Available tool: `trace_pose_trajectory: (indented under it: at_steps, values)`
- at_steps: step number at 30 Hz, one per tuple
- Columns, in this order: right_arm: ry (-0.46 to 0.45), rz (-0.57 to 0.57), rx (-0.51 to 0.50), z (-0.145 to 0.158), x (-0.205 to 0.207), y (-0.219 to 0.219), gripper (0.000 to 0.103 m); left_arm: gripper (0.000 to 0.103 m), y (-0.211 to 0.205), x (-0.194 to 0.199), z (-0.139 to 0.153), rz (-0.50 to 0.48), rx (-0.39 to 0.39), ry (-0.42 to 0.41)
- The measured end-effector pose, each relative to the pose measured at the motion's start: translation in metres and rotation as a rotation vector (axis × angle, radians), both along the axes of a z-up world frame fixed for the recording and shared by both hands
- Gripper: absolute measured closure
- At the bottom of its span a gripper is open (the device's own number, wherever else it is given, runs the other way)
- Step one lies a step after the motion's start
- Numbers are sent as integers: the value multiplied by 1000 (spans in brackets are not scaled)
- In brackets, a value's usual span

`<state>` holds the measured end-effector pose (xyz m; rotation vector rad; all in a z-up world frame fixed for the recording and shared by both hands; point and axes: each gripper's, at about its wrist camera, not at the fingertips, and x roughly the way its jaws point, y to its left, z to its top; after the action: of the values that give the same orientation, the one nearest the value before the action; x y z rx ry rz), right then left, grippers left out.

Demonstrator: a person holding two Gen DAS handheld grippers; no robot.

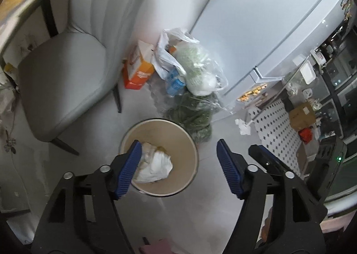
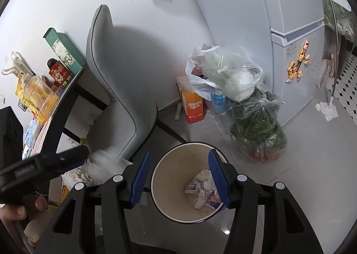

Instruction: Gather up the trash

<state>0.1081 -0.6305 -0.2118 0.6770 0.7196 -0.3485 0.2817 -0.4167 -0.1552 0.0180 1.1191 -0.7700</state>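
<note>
A round beige bin (image 1: 156,131) stands on the pale floor beside the chair. In the left wrist view a crumpled white paper wad (image 1: 158,164) shows against the bin's mouth, just below my left gripper (image 1: 178,142), whose jaws stand wide apart and grip nothing. The right wrist view shows that wad as a white blur (image 2: 104,162) under the left gripper's tip (image 2: 80,153), to the left of the bin (image 2: 169,187). Crumpled scraps and wrappers (image 2: 203,189) lie in the bin. My right gripper (image 2: 179,152) hangs open over the bin with nothing between its fingers.
A grey chair (image 2: 116,88) stands left of the bin, with torn paper (image 2: 75,175) at its foot. Plastic bags of greens (image 2: 258,129), an orange box (image 2: 194,108) and a fridge (image 2: 296,64) fill the far corner. A tissue (image 2: 328,108) lies by the fridge. A cluttered table (image 2: 44,97) is at left.
</note>
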Motion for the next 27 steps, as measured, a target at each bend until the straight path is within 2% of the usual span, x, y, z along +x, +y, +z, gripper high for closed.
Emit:
trace_pose_trajectory:
  at_steps: [6,9,11,14,17,20,27]
  values:
    - [-13,39,8,8,7,20,46,22,35,2,23,66,1,-52]
    - [-21,58,1,16,11,34,39,18,54,2,33,99,0,-73]
    - [-25,73,-9,24,13,45,27,16,68,-2,41,127,14,-97]
    - [-36,96,-23,37,15,58,18,8,90,-7,52,172,16,-129]
    - [-44,124,-31,52,17,74,11,6,114,-14,64,209,0,-170]
    - [-54,157,-39,66,21,95,8,6,141,-18,76,268,-5,-199]
    - [-82,272,-46,104,28,150,8,6,203,-37,107,362,-10,-251]
